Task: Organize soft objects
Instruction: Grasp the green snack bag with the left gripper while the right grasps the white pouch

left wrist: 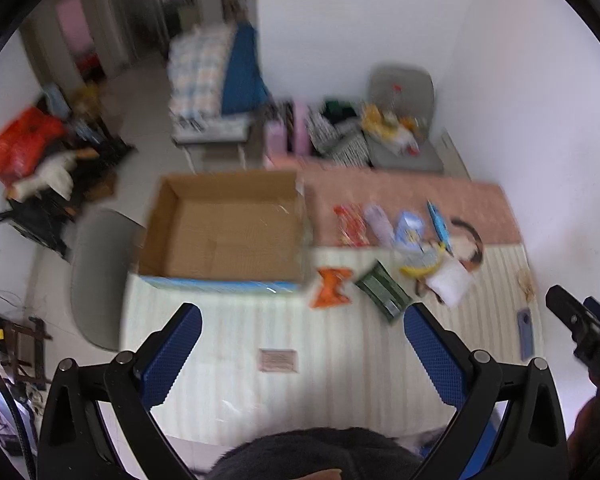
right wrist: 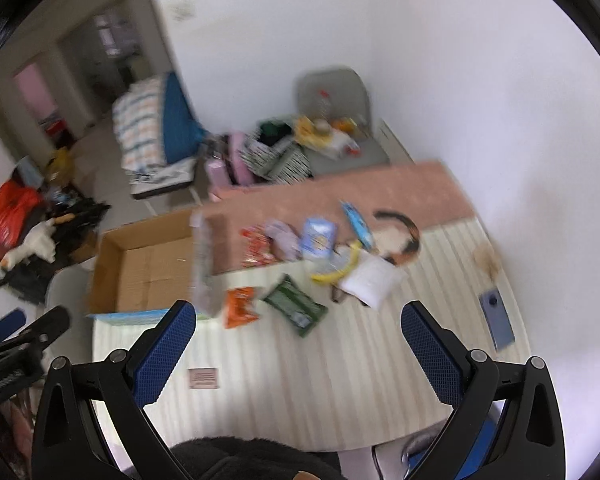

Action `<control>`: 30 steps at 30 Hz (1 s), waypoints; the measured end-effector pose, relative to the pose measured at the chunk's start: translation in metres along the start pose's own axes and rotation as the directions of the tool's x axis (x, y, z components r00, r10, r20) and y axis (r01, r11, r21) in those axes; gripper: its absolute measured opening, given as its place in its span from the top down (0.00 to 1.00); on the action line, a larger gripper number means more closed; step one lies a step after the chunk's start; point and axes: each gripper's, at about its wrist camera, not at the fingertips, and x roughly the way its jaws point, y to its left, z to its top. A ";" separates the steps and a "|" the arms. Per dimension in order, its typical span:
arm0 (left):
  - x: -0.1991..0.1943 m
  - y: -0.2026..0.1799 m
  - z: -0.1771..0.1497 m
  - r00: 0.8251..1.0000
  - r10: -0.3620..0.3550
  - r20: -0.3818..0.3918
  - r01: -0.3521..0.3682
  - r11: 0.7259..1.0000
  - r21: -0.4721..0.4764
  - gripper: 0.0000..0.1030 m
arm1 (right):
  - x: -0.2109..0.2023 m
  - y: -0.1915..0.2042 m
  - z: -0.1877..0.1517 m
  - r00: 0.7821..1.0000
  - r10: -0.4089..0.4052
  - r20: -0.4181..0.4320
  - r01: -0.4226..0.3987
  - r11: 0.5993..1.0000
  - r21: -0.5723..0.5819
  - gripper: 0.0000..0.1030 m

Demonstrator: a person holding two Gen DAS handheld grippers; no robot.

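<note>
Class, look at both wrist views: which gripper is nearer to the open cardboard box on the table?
Left. The left gripper is open and faces the cardboard box almost straight ahead. The right gripper, also open, sits further right, with the box off to its left.

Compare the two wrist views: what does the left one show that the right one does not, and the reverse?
Only the left view shows the right claw at its right edge, and the whole box floor. Only the right view shows the left claw at its left edge, and the full phone. Both share the orange packet, green packet, white pouch and striped cloth. Both claws are open.
</note>
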 end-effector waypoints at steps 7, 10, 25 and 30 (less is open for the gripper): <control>0.166 -0.060 0.016 0.943 -0.061 -0.327 0.061 0.998 -0.010 0.01 | 0.173 -0.059 0.030 0.970 -0.136 -0.201 0.090 0.971 -0.224 0.00; 0.230 -0.080 0.008 0.898 -0.067 -0.435 0.054 0.998 -0.042 0.03 | 0.267 -0.085 0.033 0.902 -0.195 -0.385 0.103 0.964 -0.246 0.00; 0.386 -0.115 -0.001 0.760 -0.156 -0.631 0.003 0.972 -0.237 0.06 | 0.456 -0.157 0.018 0.781 -0.076 -0.620 0.188 0.975 0.117 0.00; 0.423 -0.122 -0.007 0.707 -0.222 -0.671 0.001 0.950 -0.313 0.06 | 0.446 -0.173 -0.019 0.746 -0.045 -0.664 0.108 0.993 0.054 0.00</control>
